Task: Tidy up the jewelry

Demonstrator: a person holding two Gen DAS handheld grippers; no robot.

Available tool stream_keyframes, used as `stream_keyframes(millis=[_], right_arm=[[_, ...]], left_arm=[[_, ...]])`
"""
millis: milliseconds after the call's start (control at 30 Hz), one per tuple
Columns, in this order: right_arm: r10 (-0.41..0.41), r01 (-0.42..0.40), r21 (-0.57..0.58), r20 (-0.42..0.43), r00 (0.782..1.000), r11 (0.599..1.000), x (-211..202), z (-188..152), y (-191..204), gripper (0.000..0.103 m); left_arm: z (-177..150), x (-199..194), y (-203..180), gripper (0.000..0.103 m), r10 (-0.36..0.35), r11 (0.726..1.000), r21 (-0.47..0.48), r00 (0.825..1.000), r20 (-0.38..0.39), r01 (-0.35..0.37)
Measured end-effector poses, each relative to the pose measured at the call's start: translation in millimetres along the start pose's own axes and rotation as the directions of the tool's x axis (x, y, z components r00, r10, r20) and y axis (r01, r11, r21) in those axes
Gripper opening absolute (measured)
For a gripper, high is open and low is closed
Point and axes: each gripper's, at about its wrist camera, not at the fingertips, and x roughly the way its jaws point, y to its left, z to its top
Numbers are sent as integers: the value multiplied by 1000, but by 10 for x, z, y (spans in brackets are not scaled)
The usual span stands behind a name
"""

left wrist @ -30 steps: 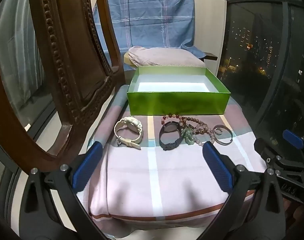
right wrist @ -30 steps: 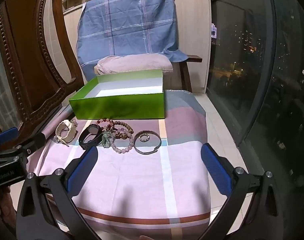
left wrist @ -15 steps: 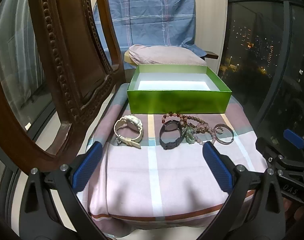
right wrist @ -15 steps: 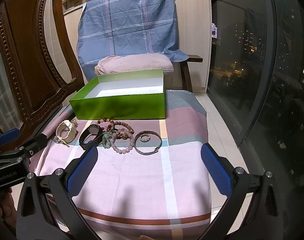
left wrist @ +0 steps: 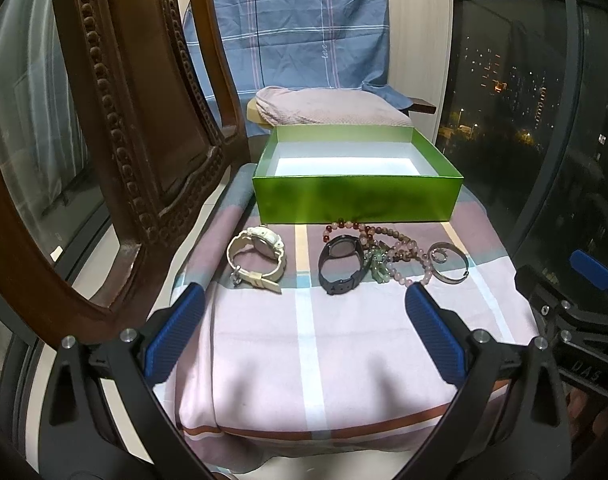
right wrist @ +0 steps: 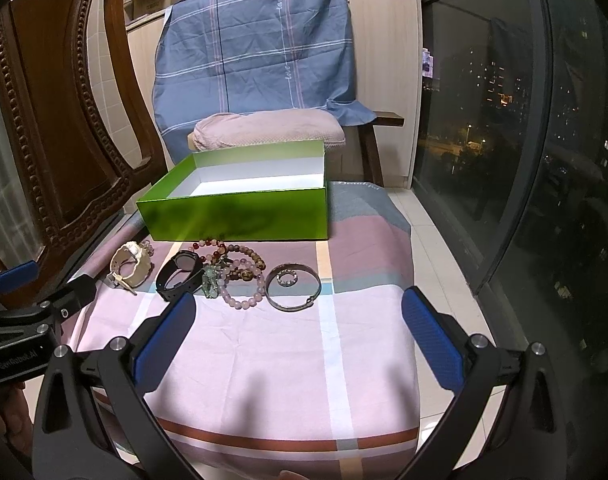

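Observation:
An open green box [left wrist: 356,200] [right wrist: 240,216] with a white inside stands at the back of a pink checked cloth. In front of it lie a cream watch [left wrist: 258,258] [right wrist: 130,266], a black watch [left wrist: 340,264] [right wrist: 180,274], bead bracelets [left wrist: 400,256] [right wrist: 240,276], a silver bangle [left wrist: 450,266] [right wrist: 294,286] and a small ring [left wrist: 439,256] [right wrist: 287,279] inside it. My left gripper [left wrist: 304,332] is open and empty, short of the jewelry. My right gripper [right wrist: 298,332] is open and empty, also short of it.
A carved wooden chair back [left wrist: 136,120] [right wrist: 56,128] rises close on the left. Behind the box are a pink cushion [left wrist: 328,106] and a chair draped in blue cloth [right wrist: 256,52]. Dark windows [right wrist: 524,140] stand on the right. The cloth's front edge [right wrist: 288,436] drops off below.
Both grippers have drifted slightly, so the box and jewelry sit a little differently in view. Nothing was taken hold of or moved.

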Motion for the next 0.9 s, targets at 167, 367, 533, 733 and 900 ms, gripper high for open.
stream_keyframes(millis=[167,367,533,733,900], right_arm=[[0,0,-1,0,1000,1000,2,-2,-1,100],[1,-1,1,0,1000,1000,2,-3,-3,100],[1,-1,0,2,1000,1000,3,-2,-4,100],[1,-1,1,1,1000,1000,4,1,-5,100],[1,-1,-1,2,1000,1000,7,1,-7,100]], left_arm=[[0,-1,-3,99,0,1000,1,1000,0,0],[-6,-2,4,99,-2,1000,-1,1000,-2,2],[-10,0,3,99,-2,1000,-3,1000,-2,2],[-11,3,3,99,-2,1000,-2,1000,-2,2],[-14,2,1,99,-1,1000,-1,1000,-2,1]])
